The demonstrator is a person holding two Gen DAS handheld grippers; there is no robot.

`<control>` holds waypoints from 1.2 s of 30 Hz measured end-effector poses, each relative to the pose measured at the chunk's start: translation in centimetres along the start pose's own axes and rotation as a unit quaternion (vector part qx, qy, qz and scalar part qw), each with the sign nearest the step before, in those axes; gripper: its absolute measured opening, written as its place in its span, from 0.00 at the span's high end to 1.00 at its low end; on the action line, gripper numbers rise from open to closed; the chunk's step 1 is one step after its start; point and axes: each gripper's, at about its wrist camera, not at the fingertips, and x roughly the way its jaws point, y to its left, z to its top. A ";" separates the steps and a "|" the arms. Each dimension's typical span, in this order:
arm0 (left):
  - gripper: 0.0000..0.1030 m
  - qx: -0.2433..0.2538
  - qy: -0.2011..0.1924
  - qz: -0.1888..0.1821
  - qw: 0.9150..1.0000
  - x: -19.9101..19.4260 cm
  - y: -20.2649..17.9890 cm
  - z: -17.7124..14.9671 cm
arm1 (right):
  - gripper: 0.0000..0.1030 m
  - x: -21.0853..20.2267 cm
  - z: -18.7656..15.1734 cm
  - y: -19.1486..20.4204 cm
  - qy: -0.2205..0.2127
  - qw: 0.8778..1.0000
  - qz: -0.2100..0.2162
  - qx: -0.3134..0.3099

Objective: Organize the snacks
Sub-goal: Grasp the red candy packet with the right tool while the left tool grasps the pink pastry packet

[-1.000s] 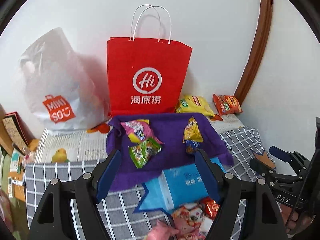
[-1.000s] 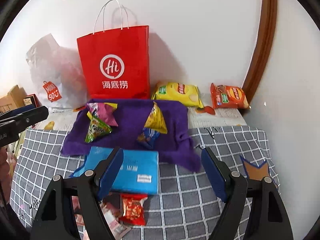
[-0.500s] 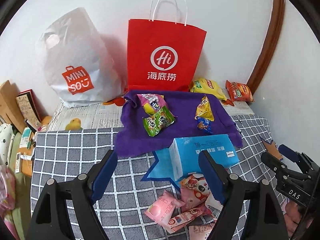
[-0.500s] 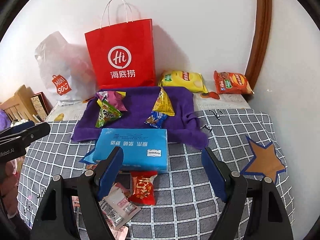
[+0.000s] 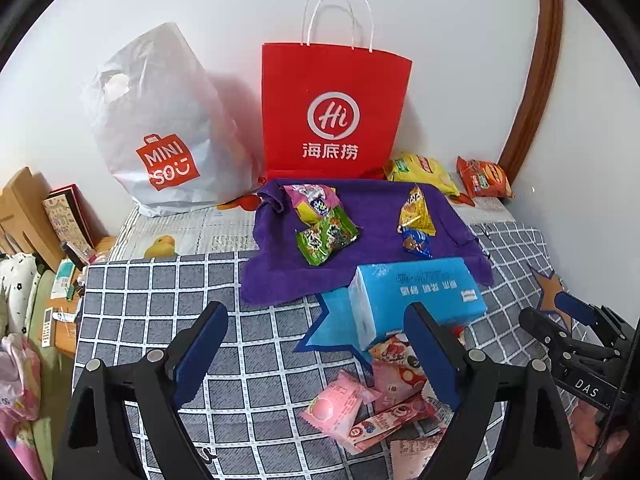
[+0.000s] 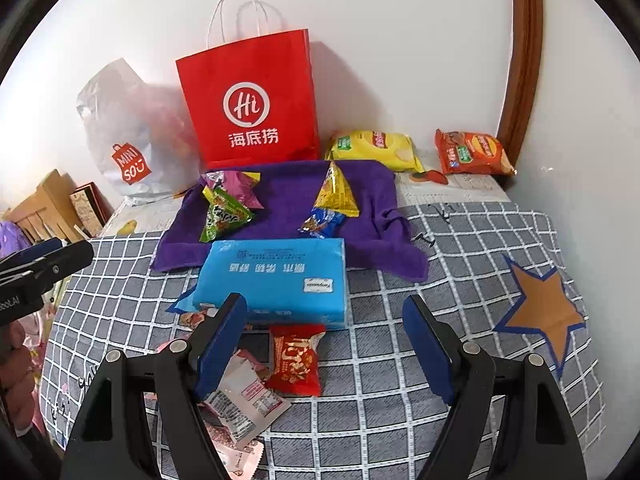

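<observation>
Left wrist view: four packets on purple towel [image 5: 360, 240]; pink packets [image 5: 372, 396] near blue tissue pack [image 5: 416, 292] unsorted. Left claw [image 5: 320, 344] opening, empty; right claw [image 6: 324, 340] spread, empty.

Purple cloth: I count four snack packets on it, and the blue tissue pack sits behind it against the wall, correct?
Not quite. The tissue pack lies in front of the purple cloth, nearer the camera, not against the wall. The right wrist view shows it. Four packets on the cloth is right.

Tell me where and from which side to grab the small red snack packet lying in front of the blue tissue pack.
Grip the red packet across its narrow width at mid-body, coming from above. It lies flat on the checked cloth, its right edge clear; the white wrapper crowds its left. The right gripper is open and nearest.
</observation>
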 end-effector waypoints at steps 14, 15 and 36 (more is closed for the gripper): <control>0.13 -0.001 0.041 -0.019 0.999 2.9 1.5 -2.5 | 0.46 5.2 -3.8 1.3 0.061 0.998 0.018 -0.018; 0.13 0.001 0.043 -0.015 0.999 3.1 1.6 -2.6 | 0.47 5.9 -4.1 1.3 0.069 0.997 0.020 -0.016; 0.13 0.035 0.092 -0.026 0.995 6.2 1.6 -5.1 | 0.61 11.3 -5.5 0.8 0.108 0.993 0.026 -0.026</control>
